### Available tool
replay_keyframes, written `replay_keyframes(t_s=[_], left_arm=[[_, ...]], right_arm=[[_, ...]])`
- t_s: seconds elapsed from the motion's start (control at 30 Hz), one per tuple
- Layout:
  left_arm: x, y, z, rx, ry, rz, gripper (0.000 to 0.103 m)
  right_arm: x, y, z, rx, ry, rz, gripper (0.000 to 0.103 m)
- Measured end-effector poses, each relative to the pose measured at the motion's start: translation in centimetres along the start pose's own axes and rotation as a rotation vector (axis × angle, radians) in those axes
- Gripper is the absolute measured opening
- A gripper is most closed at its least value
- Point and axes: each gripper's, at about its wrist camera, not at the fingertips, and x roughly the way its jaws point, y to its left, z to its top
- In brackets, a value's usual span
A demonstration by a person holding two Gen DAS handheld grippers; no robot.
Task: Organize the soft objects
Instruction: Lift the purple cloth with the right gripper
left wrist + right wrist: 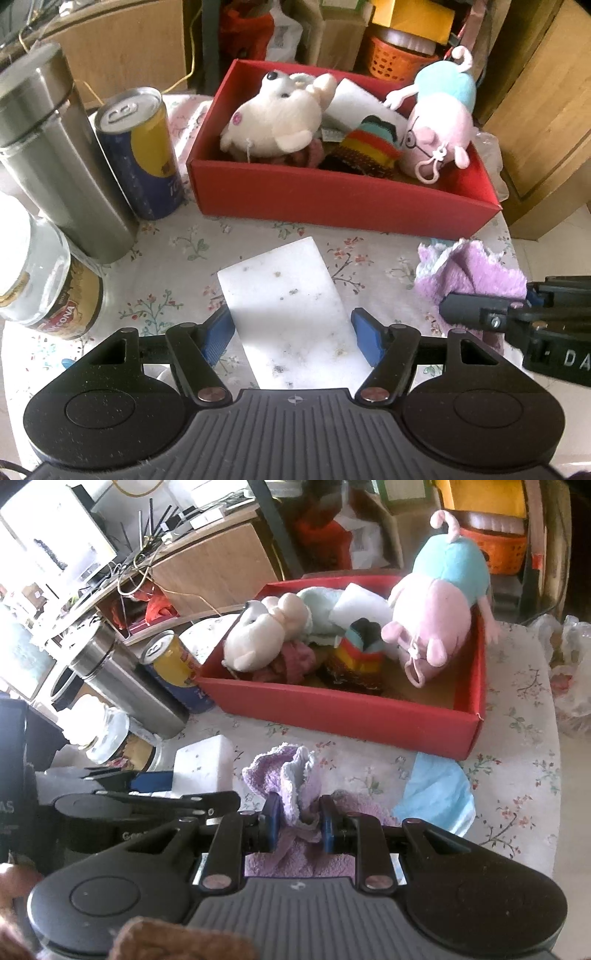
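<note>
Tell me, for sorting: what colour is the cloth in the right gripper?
Lilac with white edging; clearest in the right wrist view.

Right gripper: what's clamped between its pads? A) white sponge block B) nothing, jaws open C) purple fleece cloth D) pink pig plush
C: in the right wrist view the right gripper has its blue pads pinched on a bunched fold of the purple fleece cloth; the white sponge block sits between the left gripper's open jaws, and the pink pig plush lies in the red box.
</note>
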Motion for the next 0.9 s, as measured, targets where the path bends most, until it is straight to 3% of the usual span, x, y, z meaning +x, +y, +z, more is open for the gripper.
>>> replay_keyframes(t_s=[0.9], left_arm=[[-4.9, -2.9, -2.0, 0.077, -0.139, 0.045, 0.068]], right_arm=[[-5.9, 1.4, -4.0, -0.044, -0.110, -0.008, 0.000]])
